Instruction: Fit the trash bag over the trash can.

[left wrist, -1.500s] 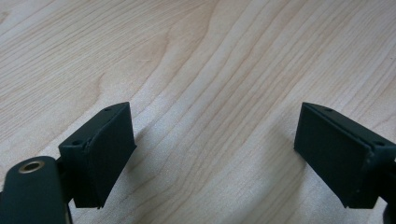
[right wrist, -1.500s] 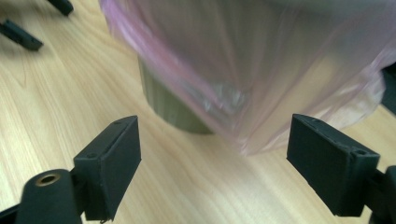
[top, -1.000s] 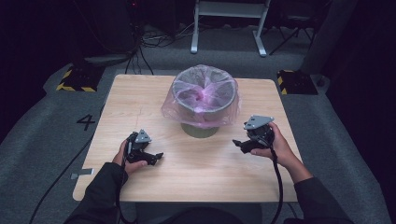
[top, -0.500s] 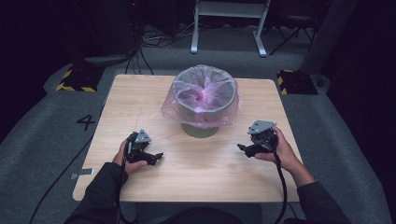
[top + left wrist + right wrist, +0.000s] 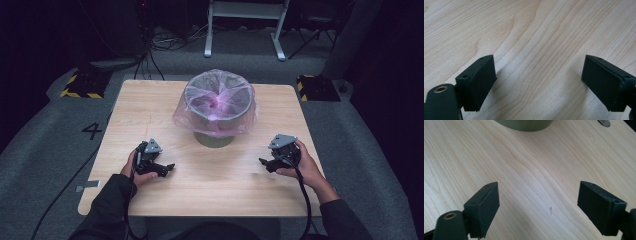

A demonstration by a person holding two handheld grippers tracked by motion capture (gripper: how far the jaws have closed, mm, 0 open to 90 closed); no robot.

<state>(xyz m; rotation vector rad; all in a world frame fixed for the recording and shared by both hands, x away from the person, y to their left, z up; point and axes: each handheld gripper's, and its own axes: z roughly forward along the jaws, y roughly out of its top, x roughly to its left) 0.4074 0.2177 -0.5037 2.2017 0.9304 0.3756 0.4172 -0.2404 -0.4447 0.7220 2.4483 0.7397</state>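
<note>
1. Bin [image 5: 218,107]: a grey round bin on an olive base, standing upright at the middle of the table [image 5: 150,200], towards its far side.
2. Bag [image 5: 186,119]: thin pink plastic lining the bin, folded over the rim and hanging loosely down the outside, with its middle sagging inward.
3. Left gripper [image 5: 167,169]: low over the wood near the front left, well apart from the bin; jaws stand wide with nothing between them (bare wood in the left gripper view).
4. Right gripper [image 5: 264,163]: low at the front right, jaws wide and empty; the olive base [image 5: 524,125] lies ahead of it.
5. Risk, judged: a pull on one side of the bag alone could tip or drag the light bin.
6. Risk, judged: the thin film may slip from the pads or tear if pinched against the rim.
7. Risk, judged: the trailing cable [image 5: 303,195] could snag the table edge.
</note>
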